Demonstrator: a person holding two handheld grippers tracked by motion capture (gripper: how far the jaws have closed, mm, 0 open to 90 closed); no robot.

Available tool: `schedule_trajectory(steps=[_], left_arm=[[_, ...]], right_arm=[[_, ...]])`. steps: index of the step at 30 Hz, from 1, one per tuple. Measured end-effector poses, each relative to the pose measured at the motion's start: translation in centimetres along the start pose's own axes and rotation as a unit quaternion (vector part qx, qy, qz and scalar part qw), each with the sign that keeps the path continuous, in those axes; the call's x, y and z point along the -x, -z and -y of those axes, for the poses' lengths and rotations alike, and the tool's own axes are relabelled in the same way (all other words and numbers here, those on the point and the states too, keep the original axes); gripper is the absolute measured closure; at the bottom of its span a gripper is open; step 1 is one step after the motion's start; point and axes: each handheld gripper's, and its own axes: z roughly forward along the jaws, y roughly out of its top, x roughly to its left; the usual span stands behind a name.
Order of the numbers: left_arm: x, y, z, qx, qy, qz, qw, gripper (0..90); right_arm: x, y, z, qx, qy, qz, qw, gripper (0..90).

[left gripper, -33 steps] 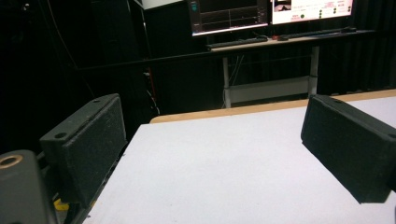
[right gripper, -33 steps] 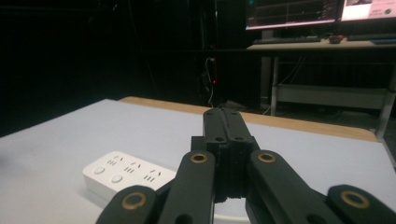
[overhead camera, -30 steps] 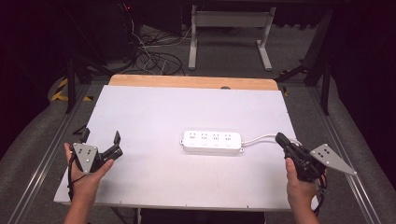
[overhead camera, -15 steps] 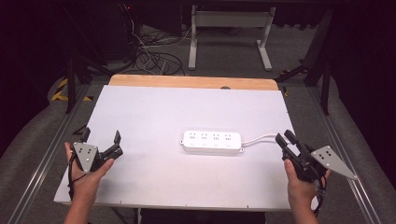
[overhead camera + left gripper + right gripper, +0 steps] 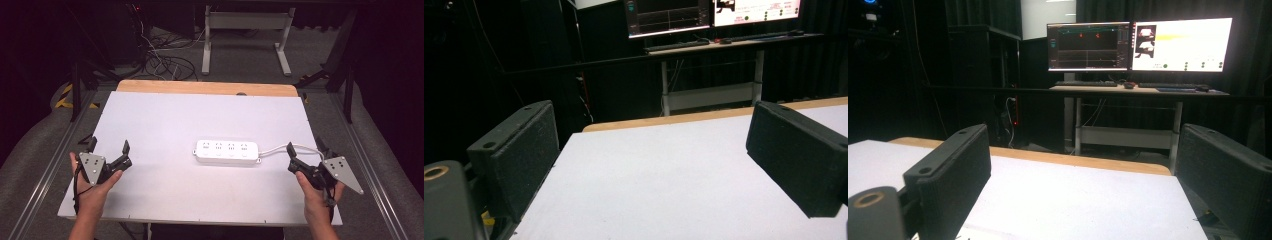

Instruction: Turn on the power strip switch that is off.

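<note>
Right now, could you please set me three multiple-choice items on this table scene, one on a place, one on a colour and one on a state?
1. Where does the power strip lie on the table?
A. near the middle
B. at the far left corner
C. on the wooden edge

2. What colour is the power strip?
A. black
B. white
C. red

3. How do the jaws of the right gripper stand?
A. shut on the cord
B. shut on the power strip
C. open, with nothing between them

Answers:
1. A, since the high view shows it about midway across the white surface, between the two grippers.
2. B, since its body and its cord are both white.
3. C, since the jaws have just been opening and the right gripper view shows them wide apart over bare table.
</note>
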Motion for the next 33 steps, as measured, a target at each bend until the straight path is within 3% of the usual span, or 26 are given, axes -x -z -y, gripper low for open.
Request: schedule_trajectory(steps=[4,33], left_arm=[[0.03,-0.02,-0.02,-0.001,-0.001,0.0,1.0,7.1],[0.2,-0.07,-0.03,0.0,-0.001,0.005,1.0,7.2]], right_arm=[[0.05,0.04,0.1,-0.001,-0.012,-0.002,0.9999,8.1],[-0.26,-0.07,0.61,-0.019,-0.014,-0.022,0.9995,10.5]])
